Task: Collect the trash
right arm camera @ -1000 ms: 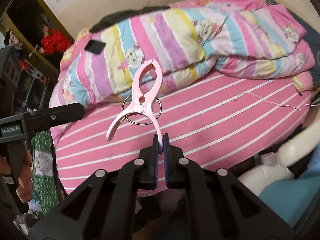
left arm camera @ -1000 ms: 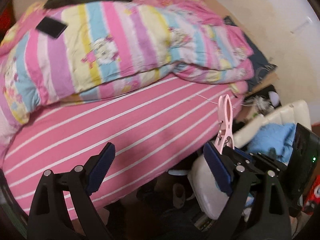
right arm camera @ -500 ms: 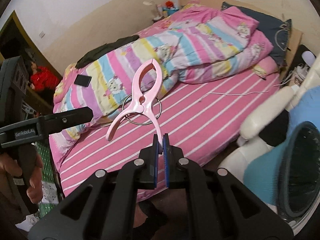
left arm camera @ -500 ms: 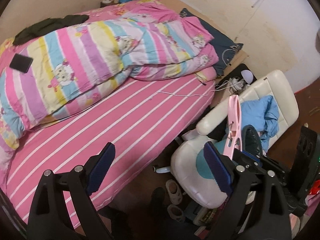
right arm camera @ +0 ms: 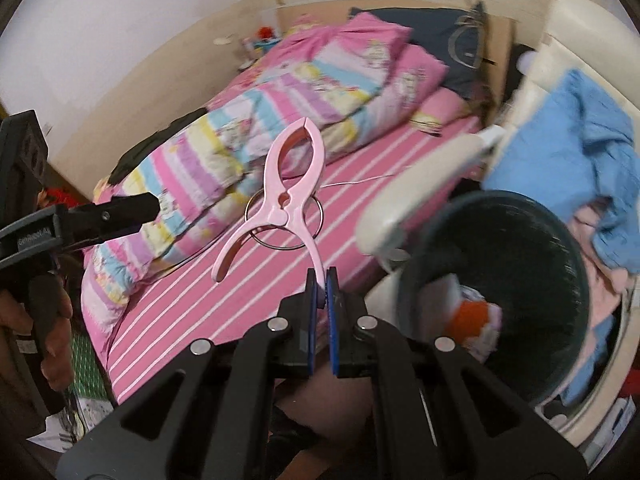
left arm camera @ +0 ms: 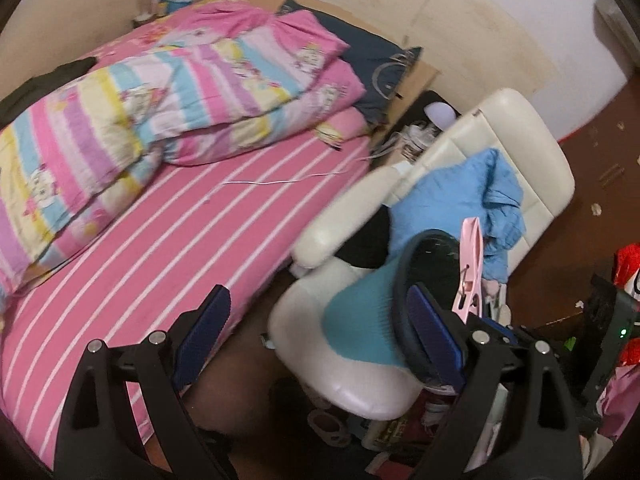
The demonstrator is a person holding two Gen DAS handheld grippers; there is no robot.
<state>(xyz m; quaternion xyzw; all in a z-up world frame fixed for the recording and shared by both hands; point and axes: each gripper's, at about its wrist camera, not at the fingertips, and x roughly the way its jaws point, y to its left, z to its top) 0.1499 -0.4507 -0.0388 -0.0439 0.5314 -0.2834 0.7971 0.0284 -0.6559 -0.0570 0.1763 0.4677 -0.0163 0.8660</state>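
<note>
Fingers (right arm camera: 310, 300) of the right gripper (right arm camera: 321, 300) are pressing flat together on one handle of a large pink clothes peg (right arm camera: 286, 200), holding it upright in the air with its metal spring ring showing behind the hinge and its free handle curving away to the left. The peg is hanging above the near edge of a bed with a pink striped sheet (right arm camera: 240, 280), just left of a dark round bin (right arm camera: 496, 292) that is sitting on a white armchair (right arm camera: 424, 176) and already holding crumpled white and orange scraps. The left gripper (left arm camera: 316, 332) is standing wide apart with nothing between its blue pads, pointing down at the gap between the bed's edge and the chair's seat; a person's hand (right arm camera: 44, 344) is gripping its handle. A striped quilt (left arm camera: 140, 108) is lying bunched along the far side of the bed, with a dark pillow (left arm camera: 372, 64) at the head end. A blue cloth (left arm camera: 472, 192) is draped over the chair's back.
</note>
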